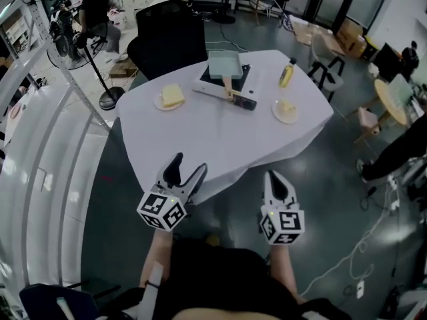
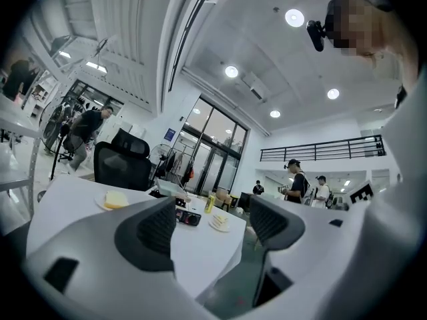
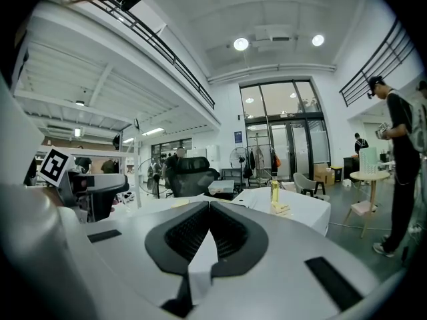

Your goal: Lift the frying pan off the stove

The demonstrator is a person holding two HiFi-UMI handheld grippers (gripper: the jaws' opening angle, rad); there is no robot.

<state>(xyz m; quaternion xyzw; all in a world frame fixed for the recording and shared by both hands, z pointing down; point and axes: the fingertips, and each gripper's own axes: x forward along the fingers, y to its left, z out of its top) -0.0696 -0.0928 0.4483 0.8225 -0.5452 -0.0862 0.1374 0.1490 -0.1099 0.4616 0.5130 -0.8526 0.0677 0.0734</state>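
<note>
A pale square frying pan (image 1: 225,66) with a wooden handle (image 1: 229,87) rests on a black portable stove (image 1: 225,85) at the far side of the white table (image 1: 213,139). Both grippers hover below the table's near edge, well short of the pan. My left gripper (image 1: 185,170) is open with nothing between its jaws; in its own view the pan (image 2: 171,189) is small and far off. My right gripper (image 1: 277,181) is shut and empty, its pads touching; its view shows the pan (image 3: 221,187) far ahead.
A plate with a yellow block (image 1: 171,97) lies left of the stove, another plate of food (image 1: 285,109) to its right, and a yellow bottle (image 1: 286,73) stands behind that. A black office chair (image 1: 167,40) sits behind the table. People stand around the room.
</note>
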